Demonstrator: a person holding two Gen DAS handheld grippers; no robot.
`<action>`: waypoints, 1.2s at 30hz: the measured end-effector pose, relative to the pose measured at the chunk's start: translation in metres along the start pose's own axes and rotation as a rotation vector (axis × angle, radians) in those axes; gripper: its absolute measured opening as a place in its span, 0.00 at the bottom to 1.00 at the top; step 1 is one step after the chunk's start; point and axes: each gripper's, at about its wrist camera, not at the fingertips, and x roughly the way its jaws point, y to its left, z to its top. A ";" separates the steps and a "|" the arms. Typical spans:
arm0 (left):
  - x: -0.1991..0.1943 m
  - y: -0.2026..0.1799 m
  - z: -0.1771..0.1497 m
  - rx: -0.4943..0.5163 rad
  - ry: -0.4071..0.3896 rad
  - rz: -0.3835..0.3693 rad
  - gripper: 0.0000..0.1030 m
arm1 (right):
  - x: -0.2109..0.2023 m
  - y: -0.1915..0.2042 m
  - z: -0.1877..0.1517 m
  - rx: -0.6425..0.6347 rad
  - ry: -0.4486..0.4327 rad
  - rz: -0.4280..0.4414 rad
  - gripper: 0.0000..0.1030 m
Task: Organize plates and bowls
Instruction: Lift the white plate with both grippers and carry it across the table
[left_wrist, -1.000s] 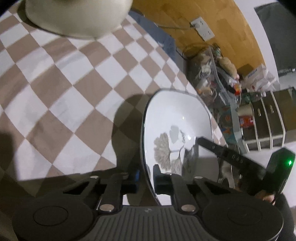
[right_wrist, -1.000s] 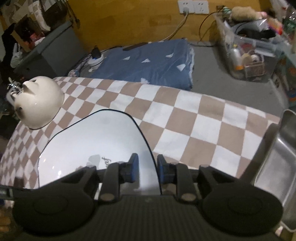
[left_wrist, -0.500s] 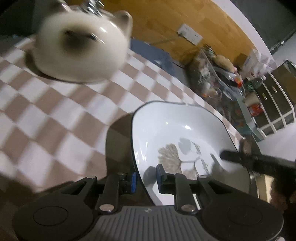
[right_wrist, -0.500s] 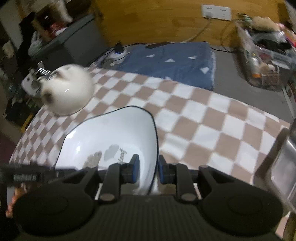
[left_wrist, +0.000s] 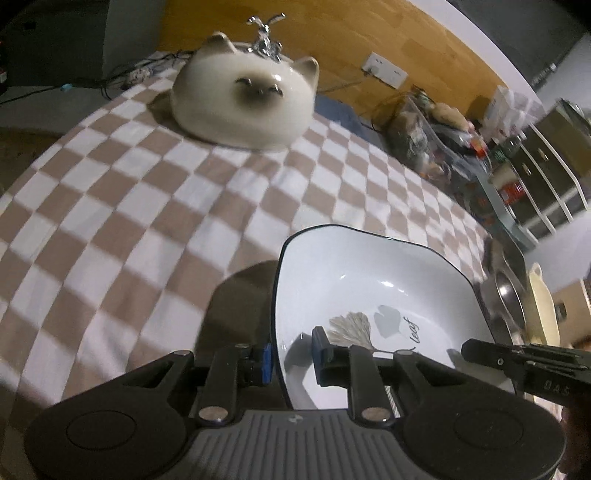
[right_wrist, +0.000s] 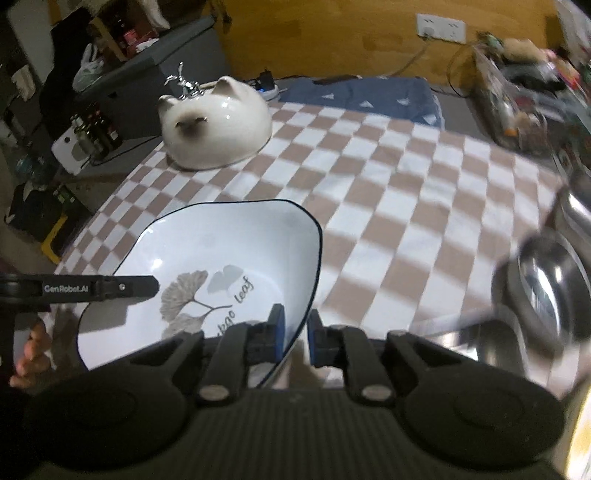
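A white squarish bowl (left_wrist: 369, 288) with a black rim and a ginkgo leaf print hangs over the checkered tablecloth (left_wrist: 147, 221), held from both sides. My left gripper (left_wrist: 291, 354) is shut on its left rim, one pad outside and one inside. In the right wrist view the same bowl (right_wrist: 229, 243) has its right rim between the pads of my right gripper (right_wrist: 295, 332), whose jaws are closing on it. A white cat-faced bowl (left_wrist: 243, 99) lies upside down at the far side of the table.
Steel bowls (right_wrist: 546, 288) stand at the table's right edge, with a cream dish (left_wrist: 543, 306) beside them. A person's hand (right_wrist: 29, 354) shows at the lower left. Boxes, drawers and clutter lie on the floor beyond the table.
Both grippers have drawn back and risen with the bowl, away from the cat-faced bowl, which now shows whole and farther off. The held bowl has tipped from steeply tilted towards level. The steel bowls have come nearer.
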 end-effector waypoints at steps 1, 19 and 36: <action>-0.003 -0.001 -0.007 0.015 0.009 -0.006 0.21 | -0.005 0.002 -0.008 0.019 0.000 -0.004 0.15; 0.002 -0.032 -0.044 0.191 0.100 -0.011 0.21 | -0.051 0.021 -0.115 0.288 0.019 -0.109 0.14; 0.014 -0.033 -0.067 0.152 0.159 -0.035 0.22 | -0.050 0.013 -0.140 0.395 0.099 -0.210 0.15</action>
